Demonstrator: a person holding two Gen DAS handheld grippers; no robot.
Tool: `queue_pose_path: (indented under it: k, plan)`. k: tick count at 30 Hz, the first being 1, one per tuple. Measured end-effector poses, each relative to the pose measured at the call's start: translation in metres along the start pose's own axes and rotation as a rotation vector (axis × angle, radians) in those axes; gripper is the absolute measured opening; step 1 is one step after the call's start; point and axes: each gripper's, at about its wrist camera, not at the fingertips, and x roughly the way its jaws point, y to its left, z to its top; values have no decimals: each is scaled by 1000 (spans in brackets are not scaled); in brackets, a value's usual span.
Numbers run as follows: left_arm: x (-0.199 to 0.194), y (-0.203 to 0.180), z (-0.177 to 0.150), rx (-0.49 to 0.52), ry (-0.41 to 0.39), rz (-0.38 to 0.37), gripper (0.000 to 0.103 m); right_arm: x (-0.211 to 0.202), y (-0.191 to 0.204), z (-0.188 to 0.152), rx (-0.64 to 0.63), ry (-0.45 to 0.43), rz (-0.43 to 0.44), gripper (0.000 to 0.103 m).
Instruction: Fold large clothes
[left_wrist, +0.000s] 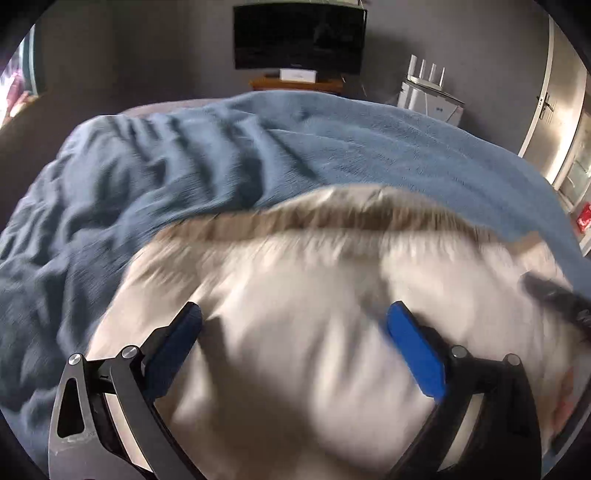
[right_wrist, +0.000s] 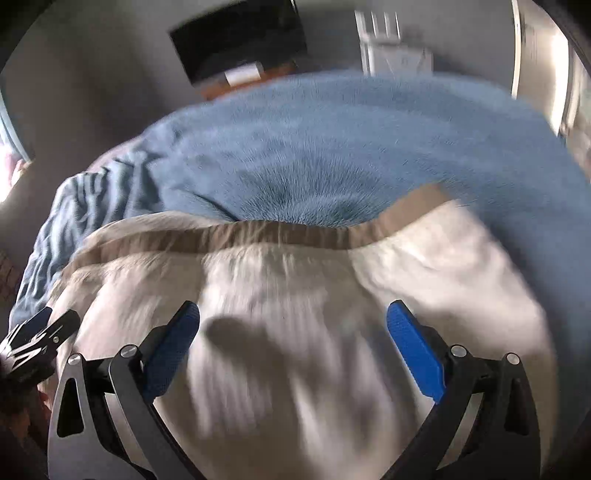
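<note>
A large white garment (left_wrist: 295, 332) with a tan band (left_wrist: 332, 216) along its far edge lies on a blue blanket (left_wrist: 221, 155). It also shows in the right wrist view (right_wrist: 295, 314) with the tan band (right_wrist: 258, 232). My left gripper (left_wrist: 295, 314) is open above the white cloth and holds nothing. My right gripper (right_wrist: 295, 314) is open above the same cloth and holds nothing. The left gripper shows at the left edge of the right wrist view (right_wrist: 33, 339). The right gripper shows blurred at the right edge of the left wrist view (left_wrist: 554, 295). Both views are motion-blurred.
The blue blanket (right_wrist: 332, 147) covers a bed and is wrinkled on the left. Beyond the bed stand a dark television (left_wrist: 299, 37) on a wooden stand, a white router (left_wrist: 428, 92) on a box, and a door (left_wrist: 550, 103) at the right.
</note>
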Motion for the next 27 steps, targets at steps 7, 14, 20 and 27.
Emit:
queue_pose_path:
  k: [7,14,20,27]
  plan:
    - [-6,71,-31,-114,45,64,98,-6,-65,-35,81,19,-113,96]
    - [-52,73,-42,-124,13,41,97,-54,-66,-58,108,5,-112,96]
    - [-88,21,-89,-32,11,-73,97,-95,0,-119,-128,-29,-9,96]
    - [-88,13,-143,92,52,-2,98,-94,-13,-158,-189,30,-44,96]
